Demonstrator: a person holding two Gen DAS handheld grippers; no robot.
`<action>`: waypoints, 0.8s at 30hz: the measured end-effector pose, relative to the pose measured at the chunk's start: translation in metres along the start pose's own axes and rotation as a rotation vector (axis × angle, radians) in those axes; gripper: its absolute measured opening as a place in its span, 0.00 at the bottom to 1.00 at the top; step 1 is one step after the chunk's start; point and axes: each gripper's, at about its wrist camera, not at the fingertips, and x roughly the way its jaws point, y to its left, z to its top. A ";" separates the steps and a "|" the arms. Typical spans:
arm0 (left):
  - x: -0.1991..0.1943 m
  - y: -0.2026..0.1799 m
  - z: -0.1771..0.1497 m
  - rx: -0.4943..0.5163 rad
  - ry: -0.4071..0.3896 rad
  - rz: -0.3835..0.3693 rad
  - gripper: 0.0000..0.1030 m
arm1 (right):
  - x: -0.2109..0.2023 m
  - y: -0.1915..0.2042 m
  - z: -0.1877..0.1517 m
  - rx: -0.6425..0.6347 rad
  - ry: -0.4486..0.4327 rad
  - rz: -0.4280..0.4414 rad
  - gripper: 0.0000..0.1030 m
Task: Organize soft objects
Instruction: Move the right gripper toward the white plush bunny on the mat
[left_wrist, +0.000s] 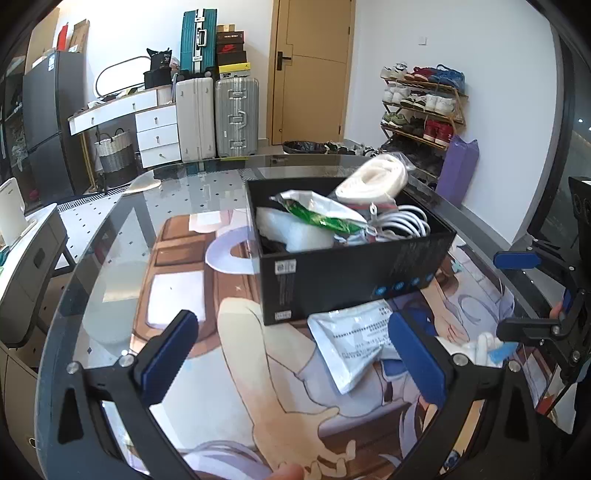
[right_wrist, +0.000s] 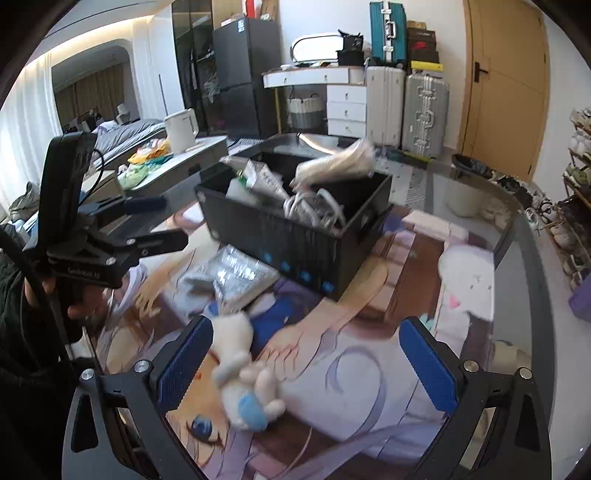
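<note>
Glass table w/ a printed anime mat under everything I'm working on. Black box sits on the mat toward the far side, already stuffed: white strap roll sticking up over the rim, green-and-white packet, coiled white cables. Silver pouch lies flat on the mat, touching the box's near wall; from the left cam its right edge is hidden behind my right-hand pad. Small white plush w/ a blue patch lies on the mat beside the pouch, on the near side; it's blurry in the right cam. My left gripper has fingers spread wide, nothing between them, pointing at box and pouch. Right gripper is also spread apart, plush inside the gap, close to the left pad; contact, can't tell.
</note>
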 end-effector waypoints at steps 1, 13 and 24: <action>0.001 0.000 -0.002 0.001 0.003 -0.005 1.00 | 0.001 0.001 -0.002 -0.003 0.010 0.004 0.99; 0.008 0.003 -0.010 -0.009 0.033 -0.048 1.00 | 0.016 0.012 -0.013 -0.056 0.098 0.047 0.99; 0.011 0.002 -0.013 -0.013 0.047 -0.066 1.00 | 0.023 0.015 -0.025 -0.124 0.179 0.024 0.99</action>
